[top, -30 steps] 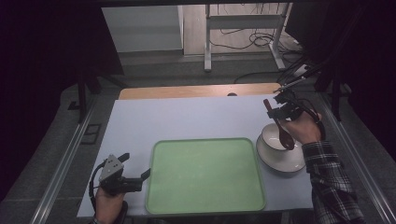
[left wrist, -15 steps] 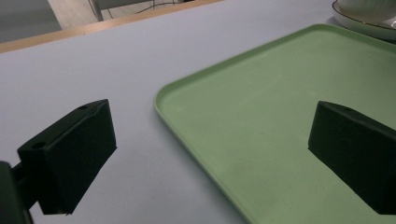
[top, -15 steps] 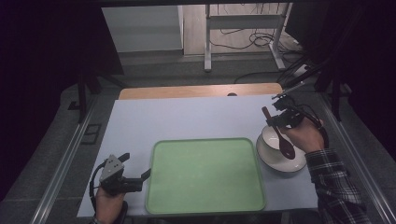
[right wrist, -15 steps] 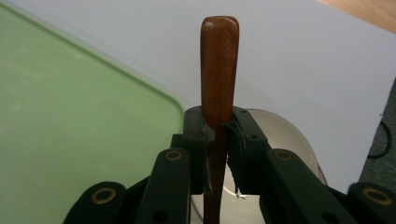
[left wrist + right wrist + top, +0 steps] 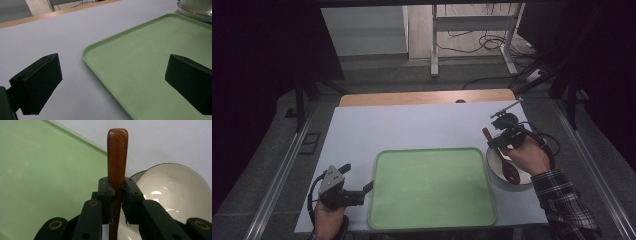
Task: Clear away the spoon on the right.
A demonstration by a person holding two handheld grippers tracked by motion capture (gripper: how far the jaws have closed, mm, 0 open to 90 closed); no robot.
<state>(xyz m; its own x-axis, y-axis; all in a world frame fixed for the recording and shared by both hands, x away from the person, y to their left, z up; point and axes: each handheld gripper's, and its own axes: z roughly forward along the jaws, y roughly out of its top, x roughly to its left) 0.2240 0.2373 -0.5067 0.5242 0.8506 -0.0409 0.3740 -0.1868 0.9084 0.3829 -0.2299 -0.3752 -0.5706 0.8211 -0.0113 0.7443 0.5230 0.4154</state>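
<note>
Right gripper (image 5: 117, 192): clamped on the handle of a wooden spoon (image 5: 117, 157), pads pinching it partway along its length. The handle's rounded end sticks out past the fingertips. In the high view the spoon (image 5: 508, 165) slants across the right hand (image 5: 527, 156), its dark scoop end hanging over the bowl (image 5: 493, 165).

Handling, as judged: the spoon is light and stiff, with smooth polished wood that could twist or slide between hard pads. A grip on the straight, narrow handle suits it; the grip sits away from the scoop, so that end may swing if the wrist turns fast.

Containers: the bowl (image 5: 175, 190) is cream, glossy and looks ceramic, so probably fragile and slippery; it lies just right of the fingertips, below the spoon. Nothing visible inside it. From the left gripper view it seems to stand on a saucer (image 5: 192, 15).

The green tray (image 5: 432, 187) is bare, its edge just beside the bowl.

Left gripper (image 5: 112, 82): jaws wide apart, holding nothing, straddling the tray's near-left corner (image 5: 86, 51).
</note>
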